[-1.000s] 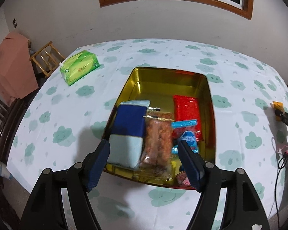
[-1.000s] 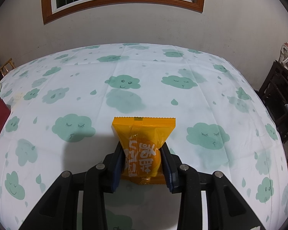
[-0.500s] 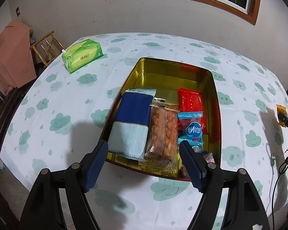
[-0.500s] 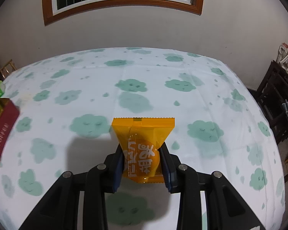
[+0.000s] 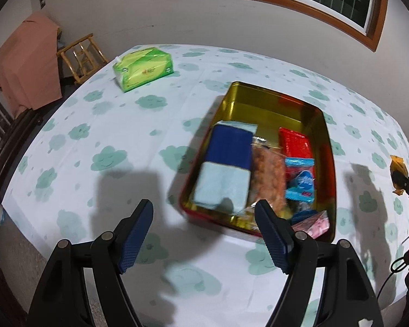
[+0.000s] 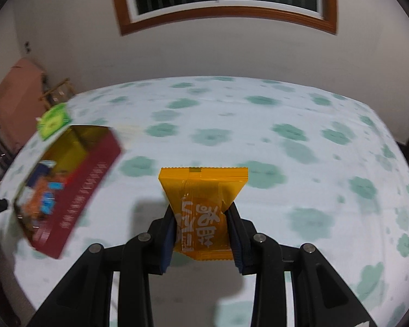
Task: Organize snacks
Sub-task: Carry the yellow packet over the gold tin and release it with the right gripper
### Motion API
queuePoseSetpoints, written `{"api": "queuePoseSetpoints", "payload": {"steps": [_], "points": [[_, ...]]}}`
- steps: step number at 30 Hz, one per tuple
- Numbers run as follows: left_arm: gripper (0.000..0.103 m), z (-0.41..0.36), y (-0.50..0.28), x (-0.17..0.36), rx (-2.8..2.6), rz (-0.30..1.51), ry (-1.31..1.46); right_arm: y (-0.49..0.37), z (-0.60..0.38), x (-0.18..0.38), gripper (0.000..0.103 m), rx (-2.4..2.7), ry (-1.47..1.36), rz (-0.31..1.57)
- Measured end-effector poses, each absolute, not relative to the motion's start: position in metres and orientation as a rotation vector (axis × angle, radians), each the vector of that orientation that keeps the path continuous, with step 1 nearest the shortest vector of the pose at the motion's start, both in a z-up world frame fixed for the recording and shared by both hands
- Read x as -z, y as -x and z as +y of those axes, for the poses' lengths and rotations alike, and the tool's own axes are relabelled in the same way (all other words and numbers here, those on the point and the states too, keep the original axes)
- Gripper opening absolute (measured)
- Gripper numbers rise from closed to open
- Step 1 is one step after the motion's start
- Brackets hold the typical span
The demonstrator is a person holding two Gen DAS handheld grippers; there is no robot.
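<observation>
The glossy orange plastic snack packet with white lettering is clamped at its lower half between the two dark pads of the right tool, carried clear above the worktop covered in a white cloth with green cloud prints. The step in hand looks like the carry to the gold-lined rectangular metal tin with dark red outer walls, which sits at about ten o'clock from the packet. To do it well, the person would probably keep the squeeze steady, since the film is slippery and the free top edge flops, bring the packet over the tin's rim, and let go only above bare gold floor. The left wrist view shows that free floor at the tin's twelve o'clock end, beyond the blue and pale blue flat pack, the clear bag of orange-brown pieces, the red packet and the small light blue sachet; the right wrist view blurs all of this. The left tool hangs with its jaws wide apart and nothing between them, near the tin's six o'clock rim, and its jaws have just been opening. Only the left view shows the green tissue pack clearly, at ten o'clock from the tin; only the right view shows the grip on the packet.
</observation>
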State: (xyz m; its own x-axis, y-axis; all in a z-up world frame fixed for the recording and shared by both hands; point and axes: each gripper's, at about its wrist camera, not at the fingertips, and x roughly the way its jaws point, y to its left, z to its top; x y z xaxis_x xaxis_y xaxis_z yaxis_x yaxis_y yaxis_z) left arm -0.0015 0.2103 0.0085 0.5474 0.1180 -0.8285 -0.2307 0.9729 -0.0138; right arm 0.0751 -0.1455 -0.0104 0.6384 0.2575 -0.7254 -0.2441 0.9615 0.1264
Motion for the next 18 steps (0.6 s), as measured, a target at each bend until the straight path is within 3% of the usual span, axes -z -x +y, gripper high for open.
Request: {"api": "queuePoseSetpoints", "payload": {"steps": [18], "points": [[0.074,0.248,0.027,0.001,-0.302,0.981,0.122,-0.05,0.03,0.004,0.035,-0.586,0.142,0.845]]}}
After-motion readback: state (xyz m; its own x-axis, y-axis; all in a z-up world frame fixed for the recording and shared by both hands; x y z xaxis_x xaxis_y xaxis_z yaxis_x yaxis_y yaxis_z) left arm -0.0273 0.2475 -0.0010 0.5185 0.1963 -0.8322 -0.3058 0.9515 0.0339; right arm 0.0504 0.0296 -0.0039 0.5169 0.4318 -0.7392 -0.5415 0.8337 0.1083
